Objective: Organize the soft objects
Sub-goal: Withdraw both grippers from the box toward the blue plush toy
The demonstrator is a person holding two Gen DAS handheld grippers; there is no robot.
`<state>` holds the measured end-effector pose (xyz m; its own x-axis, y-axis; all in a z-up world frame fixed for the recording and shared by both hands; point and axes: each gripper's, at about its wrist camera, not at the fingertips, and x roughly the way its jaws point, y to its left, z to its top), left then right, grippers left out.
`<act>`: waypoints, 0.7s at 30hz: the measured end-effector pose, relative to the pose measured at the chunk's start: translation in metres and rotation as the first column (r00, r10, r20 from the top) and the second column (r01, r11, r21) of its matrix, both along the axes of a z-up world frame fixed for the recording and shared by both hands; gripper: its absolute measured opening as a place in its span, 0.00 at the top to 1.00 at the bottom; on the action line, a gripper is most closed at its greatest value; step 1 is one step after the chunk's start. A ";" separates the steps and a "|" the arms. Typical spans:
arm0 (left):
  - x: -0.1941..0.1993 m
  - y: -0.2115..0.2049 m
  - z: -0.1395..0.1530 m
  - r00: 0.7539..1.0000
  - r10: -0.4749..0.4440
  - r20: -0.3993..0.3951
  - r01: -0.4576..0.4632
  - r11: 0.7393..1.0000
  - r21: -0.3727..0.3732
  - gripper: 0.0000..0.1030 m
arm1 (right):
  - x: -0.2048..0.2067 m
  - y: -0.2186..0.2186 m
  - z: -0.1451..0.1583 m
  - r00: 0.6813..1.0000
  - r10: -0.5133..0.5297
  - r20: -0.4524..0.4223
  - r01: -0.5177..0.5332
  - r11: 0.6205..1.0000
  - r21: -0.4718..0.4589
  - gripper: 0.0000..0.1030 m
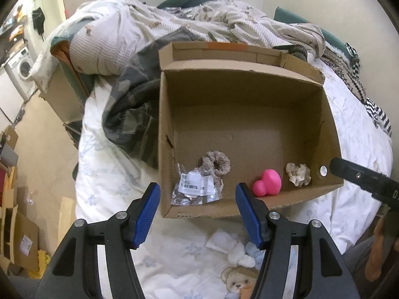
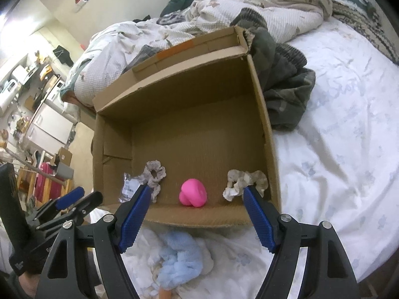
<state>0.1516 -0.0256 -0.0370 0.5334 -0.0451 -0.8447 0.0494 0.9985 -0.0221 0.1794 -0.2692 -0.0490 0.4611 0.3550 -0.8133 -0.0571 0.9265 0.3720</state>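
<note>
Bedding carries our cardboard box (image 1: 249, 94) just ahead; left gripper (image 1: 198, 214) and right gripper (image 2: 197, 220) gape wide, empty, ready for the blue plush (image 2: 178, 259) beneath.

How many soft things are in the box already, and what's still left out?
Four sit in the cardboard box: a grey scrunchie, a plastic packet, a pink squishy toy and a beige scrunchie. Both claws, left and right, are open and empty. The blue fluffy toy still waits on the bed.
</note>
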 end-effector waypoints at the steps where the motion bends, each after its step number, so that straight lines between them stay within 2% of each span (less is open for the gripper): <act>1: -0.004 0.001 0.002 1.000 0.001 0.009 -0.001 1.000 0.006 0.42 | -0.003 -0.001 0.002 1.000 0.006 0.008 -0.006 1.000 0.002 0.21; 5: -0.018 0.004 0.005 1.000 0.007 0.008 -0.007 1.000 -0.002 0.42 | -0.012 -0.002 0.010 1.000 0.020 0.022 -0.020 1.000 -0.009 0.20; 8: -0.026 0.004 0.002 1.000 0.008 -0.009 -0.008 1.000 -0.002 0.42 | -0.018 -0.002 0.015 0.999 0.037 0.033 -0.037 0.999 -0.001 0.09; 13: -0.037 0.009 0.002 1.000 0.024 -0.008 -0.024 1.000 0.008 0.42 | -0.032 0.007 0.017 0.996 0.072 0.053 -0.071 0.997 -0.008 0.00; 21: -0.051 0.027 -0.004 0.994 0.099 -0.046 -0.101 0.995 -0.024 0.42 | -0.058 0.010 0.013 0.995 0.088 0.049 -0.086 0.996 -0.030 0.00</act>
